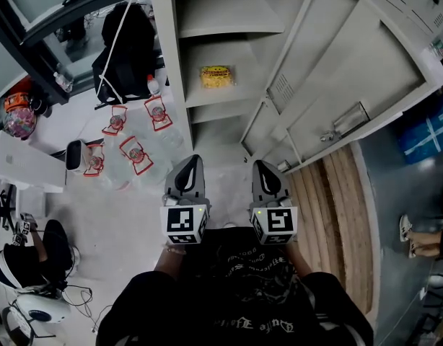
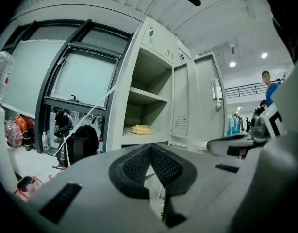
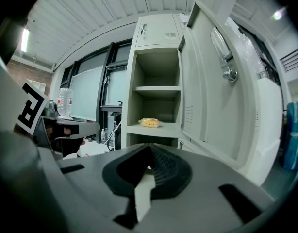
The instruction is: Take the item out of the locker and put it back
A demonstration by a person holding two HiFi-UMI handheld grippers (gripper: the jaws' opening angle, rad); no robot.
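Head view, risk entry.

1. Packet (image 1: 216, 76): yellow, soft-looking, is lying on the middle shelf (image 1: 223, 94) of the open locker (image 1: 169, 63), at 12 o'clock from both grippers and well apart from them. Nothing is touching it.
2. Left hand-held gripper (image 1: 193, 166): is pointing toward the locker, its jaws pressing together on nothing.
3. Right hand-held gripper (image 1: 268, 171): is sitting just beside the left one, likewise clenched and empty.
4. Door (image 1: 337, 85): is hanging open at 2 o'clock, its edge and latch (image 1: 349, 121) lying close to the right-hand approach line.
5. Bottles (image 1: 135, 153): are standing on the floor at 10 o'clock, near the left side.

Likely hazards, as judged:
- Jaws reaching the shelf while clenched would be shoving the packet toward the back wall instead of taking it; they are needing to part first.
- A wide swing on the right would be striking the door edge and pushing it.
- The wrapper is looking thin and slick; a light pinch at one corner is risking a slip on the way out, a hard one is risking crushed contents.
- The shelf above is limiting headroom; lifting too early is risking a knock.
- A step to the left is risking toppled bottles.
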